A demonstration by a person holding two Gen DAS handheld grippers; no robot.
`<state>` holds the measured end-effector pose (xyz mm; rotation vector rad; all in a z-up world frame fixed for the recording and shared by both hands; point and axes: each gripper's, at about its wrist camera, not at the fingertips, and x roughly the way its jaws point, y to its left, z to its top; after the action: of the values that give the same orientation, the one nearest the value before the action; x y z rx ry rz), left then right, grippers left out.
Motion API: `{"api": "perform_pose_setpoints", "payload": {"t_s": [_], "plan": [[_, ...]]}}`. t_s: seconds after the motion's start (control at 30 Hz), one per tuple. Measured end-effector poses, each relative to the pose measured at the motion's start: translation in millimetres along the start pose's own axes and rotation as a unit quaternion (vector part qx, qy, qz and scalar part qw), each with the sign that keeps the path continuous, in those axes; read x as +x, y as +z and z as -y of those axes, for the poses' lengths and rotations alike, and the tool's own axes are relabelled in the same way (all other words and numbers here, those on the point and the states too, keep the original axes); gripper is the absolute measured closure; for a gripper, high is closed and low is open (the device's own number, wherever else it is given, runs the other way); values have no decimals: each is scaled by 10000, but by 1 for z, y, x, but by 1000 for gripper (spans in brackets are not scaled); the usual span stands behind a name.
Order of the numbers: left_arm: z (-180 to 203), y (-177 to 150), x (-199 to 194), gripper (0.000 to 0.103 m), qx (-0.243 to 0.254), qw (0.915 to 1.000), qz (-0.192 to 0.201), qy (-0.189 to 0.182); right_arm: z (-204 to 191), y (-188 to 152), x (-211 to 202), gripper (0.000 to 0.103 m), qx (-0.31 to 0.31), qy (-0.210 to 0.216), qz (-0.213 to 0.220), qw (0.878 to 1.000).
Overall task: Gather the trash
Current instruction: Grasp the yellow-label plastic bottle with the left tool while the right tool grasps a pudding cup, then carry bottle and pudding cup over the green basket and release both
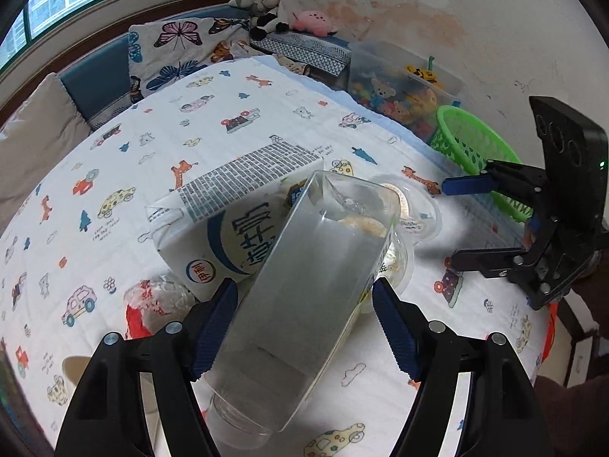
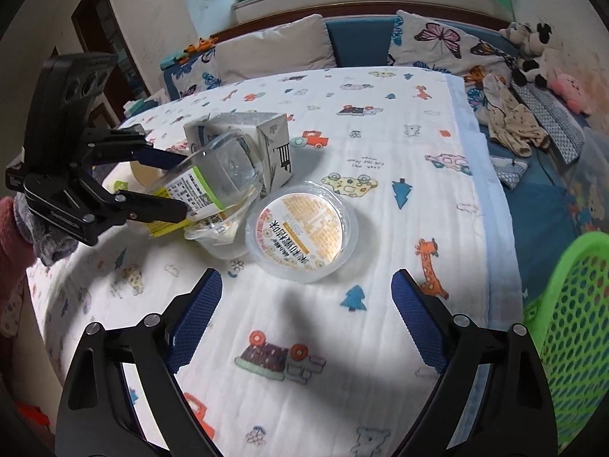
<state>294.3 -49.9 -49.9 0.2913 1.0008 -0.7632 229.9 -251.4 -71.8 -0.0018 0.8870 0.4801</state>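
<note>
My left gripper [image 1: 304, 327] is shut on a clear plastic bottle [image 1: 304, 304] with a green and yellow label, held tilted above the table; it also shows in the right wrist view [image 2: 213, 182]. Behind it stands a white milk carton [image 1: 228, 213], also seen in the right wrist view [image 2: 266, 141]. A round clear lid with an orange label [image 2: 302, 230] lies on the cloth, next to a clear cup [image 2: 220, 240]. My right gripper [image 2: 306, 323] is open and empty, above the cloth in front of the lid. A green basket [image 2: 571, 335] stands at the right table edge.
A crumpled red and white wrapper [image 1: 152, 304] lies left of the bottle. A paper cup [image 2: 142, 173] sits behind the left gripper. A clear toy box [image 1: 399, 83] and plush toys [image 1: 274, 3] are at the back. The table [image 2: 380, 114] has a patterned white cloth.
</note>
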Motion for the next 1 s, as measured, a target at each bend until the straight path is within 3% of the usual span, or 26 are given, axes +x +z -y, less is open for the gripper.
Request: {"api": "perform_pose_setpoints", "payload": {"t_s": [0.13,0.33,0.6,0.83,1.0], "plan": [[-4,0,1,33,-75,9999,48,-123,1,2,8,16,-36,49,-39,10000],[0,0,0,35,63,10000,61,-8,2,8,19,21,-68,66,-84,9999],[-9,4,0,34,-20,9994,-58,-342,4,11,26,31,-26,228,-97,9997],[-12,6,3,23,-9,9989,-163,-434,4,9,27,39,-62,315,-102,9994],[-12,6,6,28,5,9987,-174,-482,3,7,26,39,-79,333,-61,9994]]}}
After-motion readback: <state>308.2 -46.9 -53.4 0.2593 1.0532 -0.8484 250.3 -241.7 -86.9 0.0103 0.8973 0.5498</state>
